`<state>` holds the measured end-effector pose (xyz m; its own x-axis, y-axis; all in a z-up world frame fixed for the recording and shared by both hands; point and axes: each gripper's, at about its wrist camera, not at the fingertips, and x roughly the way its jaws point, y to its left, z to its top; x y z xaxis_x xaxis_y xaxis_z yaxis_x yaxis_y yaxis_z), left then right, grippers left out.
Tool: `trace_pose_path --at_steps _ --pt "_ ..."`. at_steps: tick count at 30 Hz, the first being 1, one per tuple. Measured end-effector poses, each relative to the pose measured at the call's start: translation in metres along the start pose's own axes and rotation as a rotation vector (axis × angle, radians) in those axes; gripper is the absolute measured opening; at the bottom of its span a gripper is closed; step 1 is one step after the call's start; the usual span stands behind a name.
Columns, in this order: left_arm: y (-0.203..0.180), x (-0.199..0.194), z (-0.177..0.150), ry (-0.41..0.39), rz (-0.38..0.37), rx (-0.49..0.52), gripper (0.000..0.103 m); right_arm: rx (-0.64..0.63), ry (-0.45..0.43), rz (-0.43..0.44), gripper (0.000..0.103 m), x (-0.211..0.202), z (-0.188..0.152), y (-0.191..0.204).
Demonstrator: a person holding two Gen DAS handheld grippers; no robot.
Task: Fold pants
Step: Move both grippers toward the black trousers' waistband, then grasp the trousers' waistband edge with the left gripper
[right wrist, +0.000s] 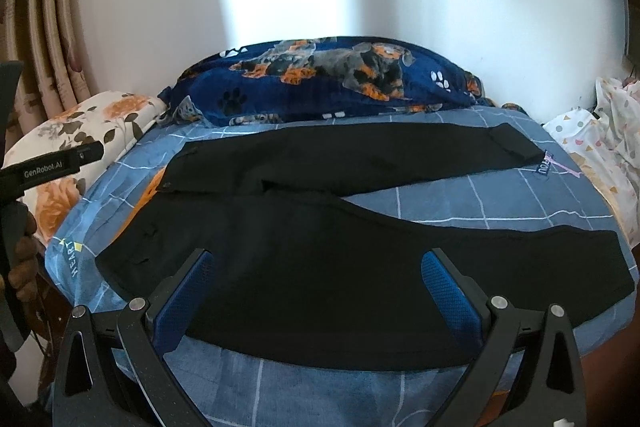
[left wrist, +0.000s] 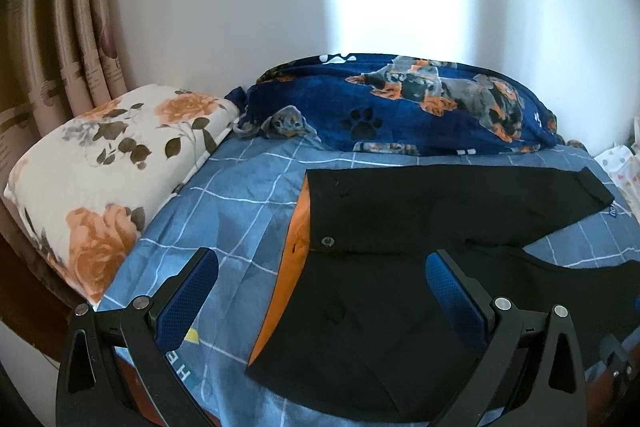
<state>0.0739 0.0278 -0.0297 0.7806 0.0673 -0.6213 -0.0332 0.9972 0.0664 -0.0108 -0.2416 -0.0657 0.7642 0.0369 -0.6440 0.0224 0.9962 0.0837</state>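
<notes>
Black pants [left wrist: 400,227] with an orange lining at the waist lie flat on the blue checked bed sheet [left wrist: 240,211], waist to the left, both legs spread apart to the right. My left gripper [left wrist: 322,265] hovers open over the waist end, nothing between its blue pads. In the right wrist view the pants [right wrist: 320,259] stretch across the bed, far leg [right wrist: 360,159] and near leg [right wrist: 480,267] forming a V. My right gripper [right wrist: 316,263] is open above the near leg, holding nothing. The left gripper's body [right wrist: 48,167] and a hand show at the left edge.
A floral pillow [left wrist: 112,163] lies at the left of the bed. A dark blue dog-print blanket [left wrist: 400,107] is bunched along the white wall. A pale dotted cloth [right wrist: 600,147] sits at the right edge. Curtains [left wrist: 60,47] hang at the far left.
</notes>
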Motion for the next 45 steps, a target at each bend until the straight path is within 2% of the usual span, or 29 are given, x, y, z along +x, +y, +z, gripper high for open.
trace_pose_path --at_steps 22,28,33,37,40,43,44,45 --pt "0.0 0.05 0.014 0.038 0.001 0.021 0.103 0.009 0.07 -0.009 0.103 0.039 0.004 -0.005" --pt "0.0 0.07 0.016 0.043 -0.031 0.057 0.103 0.013 0.095 -0.011 0.103 0.051 0.002 -0.006" --pt "0.012 0.105 0.025 0.064 -0.117 0.1 0.103 0.015 0.116 -0.014 0.103 0.061 0.001 -0.007" --pt "0.024 0.141 0.035 0.102 -0.106 0.116 0.103 0.025 0.136 -0.018 0.103 0.069 -0.002 -0.011" --pt "0.037 0.177 0.047 0.18 -0.2 0.107 0.103 0.039 0.157 -0.018 0.103 0.078 -0.004 -0.015" --pt "0.046 0.213 0.058 0.24 -0.225 0.086 0.101 0.049 0.174 -0.02 0.103 0.085 -0.007 -0.019" --pt "0.049 0.225 0.061 0.25 -0.247 0.08 0.098 0.051 0.179 -0.022 0.103 0.087 -0.008 -0.021" --pt "0.051 0.235 0.063 0.258 -0.264 0.074 0.089 0.053 0.186 -0.024 0.103 0.09 -0.008 -0.022"
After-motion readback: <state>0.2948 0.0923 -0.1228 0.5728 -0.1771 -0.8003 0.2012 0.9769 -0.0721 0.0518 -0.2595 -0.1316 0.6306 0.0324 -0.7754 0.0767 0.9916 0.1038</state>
